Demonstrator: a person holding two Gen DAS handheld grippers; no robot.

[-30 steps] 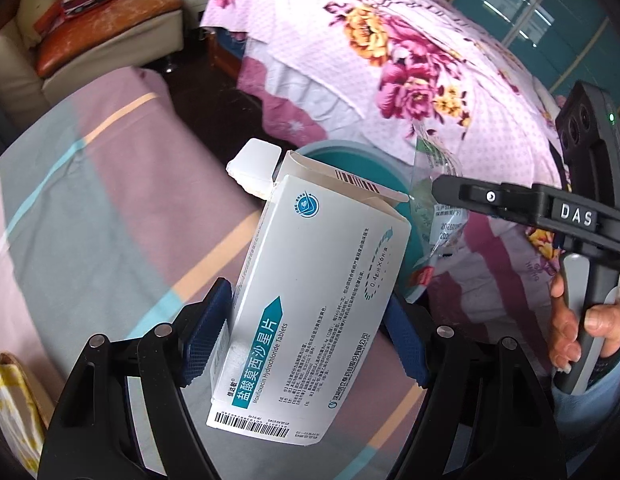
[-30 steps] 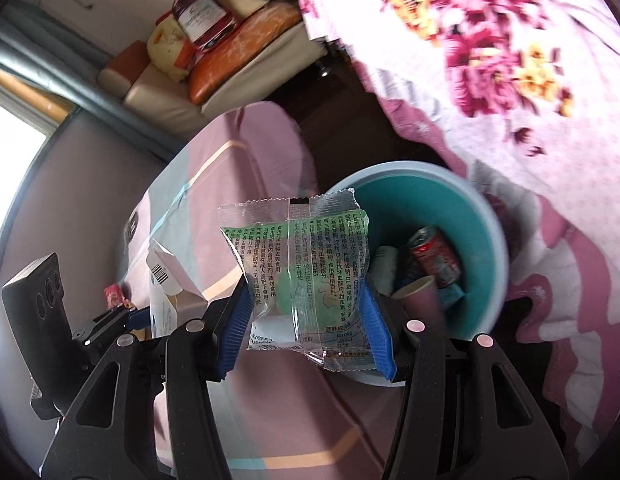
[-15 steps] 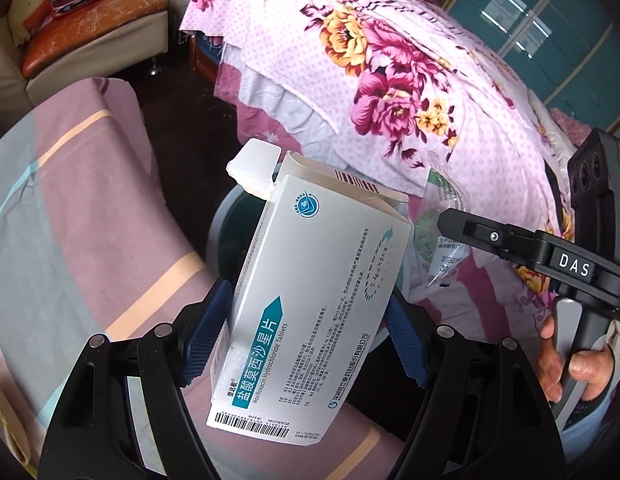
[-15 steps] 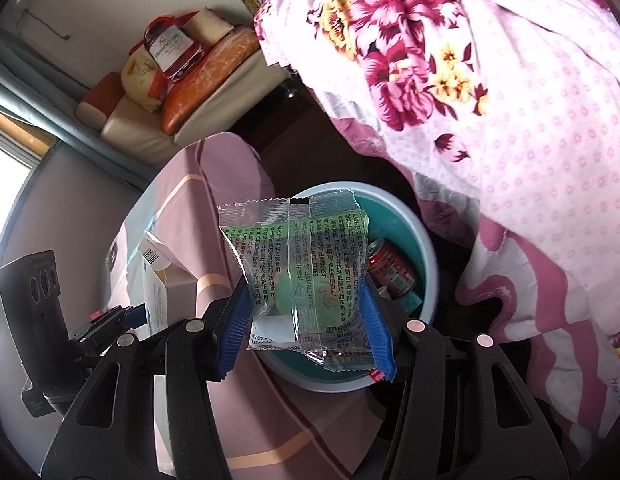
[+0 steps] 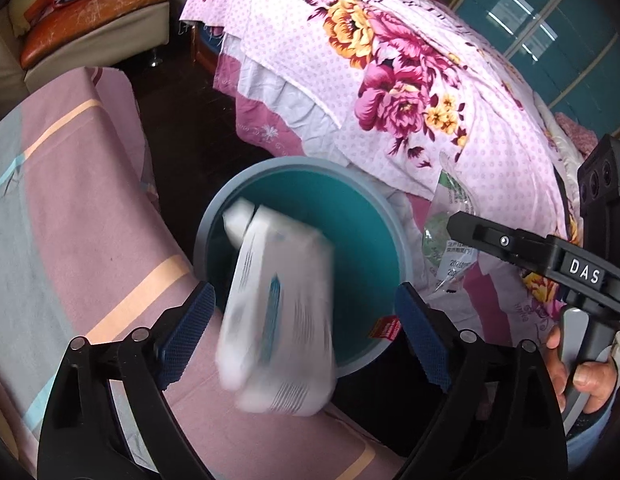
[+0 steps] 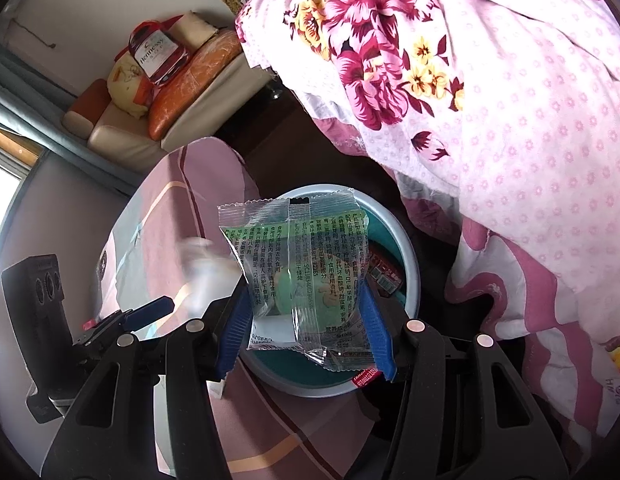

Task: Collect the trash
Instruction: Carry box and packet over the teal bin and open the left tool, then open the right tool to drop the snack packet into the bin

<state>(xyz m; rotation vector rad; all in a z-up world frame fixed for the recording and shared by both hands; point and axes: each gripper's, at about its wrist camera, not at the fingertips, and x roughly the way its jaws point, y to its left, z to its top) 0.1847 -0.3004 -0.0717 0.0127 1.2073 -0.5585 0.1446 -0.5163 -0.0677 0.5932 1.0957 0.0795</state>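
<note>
Bin (image 5: 389, 224) stands between striped bed (image 5: 70, 208) and floral quilt (image 5: 409, 80).

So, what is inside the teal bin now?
In the right wrist view the teal bin holds a red can. The snack packet in the right gripper covers most of the inside, so the rest cannot be seen.

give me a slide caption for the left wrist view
Left gripper open, blurred white medicine box dropping toward the teal bin; right gripper alongside holds a clear snack wrapper.
</note>
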